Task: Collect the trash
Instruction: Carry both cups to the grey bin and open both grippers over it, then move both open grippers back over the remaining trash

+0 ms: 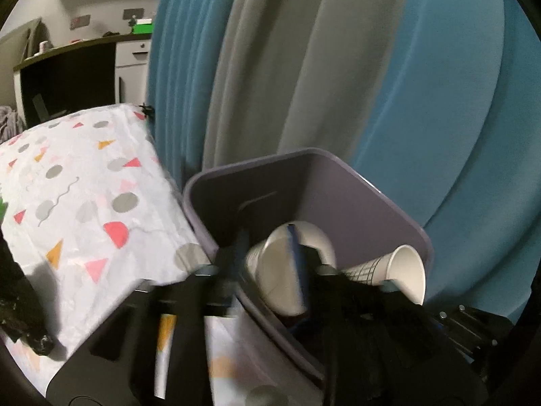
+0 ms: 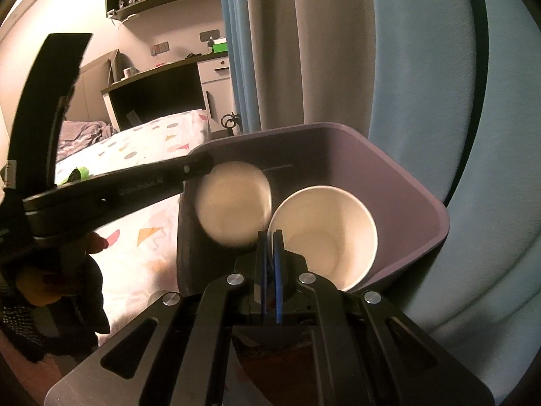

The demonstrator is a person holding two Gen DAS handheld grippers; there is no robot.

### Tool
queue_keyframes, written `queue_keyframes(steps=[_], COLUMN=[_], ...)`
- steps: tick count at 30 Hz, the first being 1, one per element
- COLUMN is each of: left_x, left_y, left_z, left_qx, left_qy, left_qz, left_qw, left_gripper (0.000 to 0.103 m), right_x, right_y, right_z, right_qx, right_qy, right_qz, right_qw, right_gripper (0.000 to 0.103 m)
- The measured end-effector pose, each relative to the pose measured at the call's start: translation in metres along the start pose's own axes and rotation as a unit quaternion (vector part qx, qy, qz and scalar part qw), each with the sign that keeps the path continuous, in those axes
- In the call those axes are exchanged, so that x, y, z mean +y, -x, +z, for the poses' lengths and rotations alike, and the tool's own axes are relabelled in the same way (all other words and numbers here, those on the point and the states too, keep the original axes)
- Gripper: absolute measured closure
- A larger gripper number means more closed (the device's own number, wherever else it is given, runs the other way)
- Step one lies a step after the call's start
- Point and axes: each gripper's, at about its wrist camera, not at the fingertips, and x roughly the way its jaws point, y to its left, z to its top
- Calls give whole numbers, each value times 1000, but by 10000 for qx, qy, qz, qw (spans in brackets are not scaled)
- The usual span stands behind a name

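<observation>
The right claw (image 2: pixel 270 237) is pinched tight on the near rim of a white paper cup (image 2: pixel 324 233), whose mouth faces the camera and which hangs just over the near right corner of the purple bin (image 2: pixel 416 182). The left claw (image 1: pixel 270 253) stands part open over the bin's near left edge, and a second white cup (image 1: pixel 287 270) sits between its blue pads; in the left wrist view the right pad crosses the cup's mouth, but the blur does not let me tell whether either pad presses on it. In the right wrist view this cup (image 2: pixel 233 203) is a smeared pale disc just beside the held cup, below the left claw's black finger, which reaches in across the bin's left rim. The bin's mouth is wide and its far and right walls are bare, so room remains behind and to the right of both cups. The bin's left edge lies close against a bed (image 1: pixel 84 186) with a white cover of grey, pink and orange shapes. Behind the bin hang blue and grey curtains (image 1: pixel 304 67), close to its far rim. Farther off, beyond the bed, a dark desk (image 2: pixel 152 74) stands against the wall.
</observation>
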Motion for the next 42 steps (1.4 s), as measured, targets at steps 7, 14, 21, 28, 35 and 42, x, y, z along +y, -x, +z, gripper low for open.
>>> queue_keyframes(steps=[7, 14, 21, 28, 35, 42], left_x=[20, 42, 72, 104, 145, 176], left_y=[33, 88, 151, 216, 278, 326], left_z=[-4, -17, -33, -60, -98, -129], left_qx=[-340, -655, -984, -1272, -1415, -1582], left_qy=[265, 277, 415, 529, 799, 968], left_qz=[294, 860, 1475, 2039, 2582, 3025], left_qw=[9986, 9938, 9833, 9692, 9523, 9349], left_gripper=[14, 6, 6, 6, 6, 6], right_x=[2, 1, 8, 47, 93, 143], right_y=[-2, 5, 42, 79, 95, 102], right_z=[0, -1, 0, -3, -8, -16], right_qx=[-5, -105, -591, -988, -1137, -1063], right_qy=[20, -109, -218, -86, -100, 93], right_qz=[-65, -138, -343, -78, 279, 624], right_qw=[10000, 9998, 9974, 9950, 9931, 9923], right_gripper=[93, 70, 35, 25, 25, 24])
